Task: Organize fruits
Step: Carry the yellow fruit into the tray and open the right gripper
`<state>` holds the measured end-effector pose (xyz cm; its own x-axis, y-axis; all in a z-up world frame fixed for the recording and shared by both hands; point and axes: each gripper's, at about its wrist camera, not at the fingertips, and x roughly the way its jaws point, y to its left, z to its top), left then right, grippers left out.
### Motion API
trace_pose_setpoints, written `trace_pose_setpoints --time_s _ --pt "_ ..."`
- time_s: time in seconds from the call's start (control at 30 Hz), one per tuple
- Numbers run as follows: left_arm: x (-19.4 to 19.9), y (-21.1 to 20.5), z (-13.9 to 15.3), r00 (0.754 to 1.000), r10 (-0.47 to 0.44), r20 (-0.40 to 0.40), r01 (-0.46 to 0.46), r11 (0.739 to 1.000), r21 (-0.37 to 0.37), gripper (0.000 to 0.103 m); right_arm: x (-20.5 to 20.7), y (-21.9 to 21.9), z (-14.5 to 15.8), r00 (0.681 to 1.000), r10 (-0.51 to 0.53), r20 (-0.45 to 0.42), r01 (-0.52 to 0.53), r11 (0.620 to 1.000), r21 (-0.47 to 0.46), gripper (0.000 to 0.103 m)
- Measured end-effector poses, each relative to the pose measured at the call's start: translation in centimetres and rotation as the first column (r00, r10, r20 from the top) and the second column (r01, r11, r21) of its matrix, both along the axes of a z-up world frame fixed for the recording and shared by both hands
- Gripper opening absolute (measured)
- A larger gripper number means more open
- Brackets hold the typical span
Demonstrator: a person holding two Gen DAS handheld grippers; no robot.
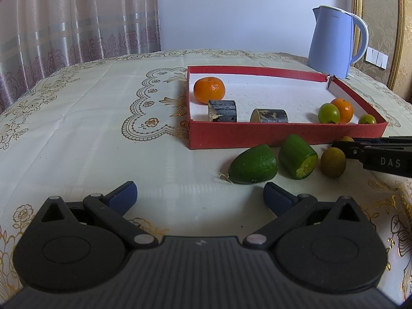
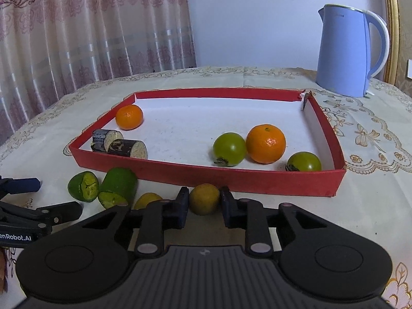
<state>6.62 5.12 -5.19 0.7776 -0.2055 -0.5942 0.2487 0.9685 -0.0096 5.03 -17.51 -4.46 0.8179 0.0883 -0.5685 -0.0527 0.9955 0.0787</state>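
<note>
Pinching a yellow-green round fruit [image 2: 204, 198] between its blue pads, the right gripper [image 2: 203, 203] is closed on it just in front of the near wall of the red tray [image 2: 257, 180]; the fruit sits on the table [image 2: 373, 206], almost against that wall. A second yellow-green fruit [image 2: 146, 200] lies just left of the gripper's left finger, partly hidden behind it.

The left gripper [image 1: 199, 197] hangs over bare tablecloth with its jaws spread wide and nothing between them. Ahead of it and a little to the right lie two cut pieces of a green fruit: a pointed end piece [image 1: 253, 164] with a dry stem tuft, and a stubby middle piece [image 1: 297, 159] showing its yellow cut face. They lie close together, in front of the tray.

Inside the tray's white floor, one tangerine [image 2: 129, 117] rests in the far left corner, and two short dark-barked sugarcane segments [image 2: 118, 145] lie side by side against the near left wall. Toward the right, a larger tangerine [image 2: 266, 143] touches a green tomato-like fruit [image 2: 229, 148], and a smaller green one [image 2: 304, 162] sits near the front right corner.

A pale blue electric kettle [image 2: 346, 51] stands on the table beyond the tray's far right corner. A patterned curtain [image 2: 90, 25] hangs behind the table on the left.
</note>
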Motion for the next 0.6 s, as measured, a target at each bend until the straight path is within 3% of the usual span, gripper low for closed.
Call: trace_pose_setpoints --time_s 0.27,0.43,0.6 --pt "0.0 0.0 0.0 1.000 0.000 0.000 0.000 1.000 0.000 0.103 -1.5 -0.6 0.6 1.000 -0.007 0.029 0.008 1.000 -0.022 0.026" --pt "0.0 0.0 0.0 1.000 0.000 0.000 0.000 1.000 0.000 0.103 -2.7 -1.1 2.7 0.992 -0.026 0.125 0.034 0.998 -0.055 0.026" --pt "0.0 0.0 0.0 1.000 0.000 0.000 0.000 1.000 0.000 0.103 -0.9 -1.1 4.4 0.985 -0.018 0.173 0.038 0.993 -0.112 0.026"
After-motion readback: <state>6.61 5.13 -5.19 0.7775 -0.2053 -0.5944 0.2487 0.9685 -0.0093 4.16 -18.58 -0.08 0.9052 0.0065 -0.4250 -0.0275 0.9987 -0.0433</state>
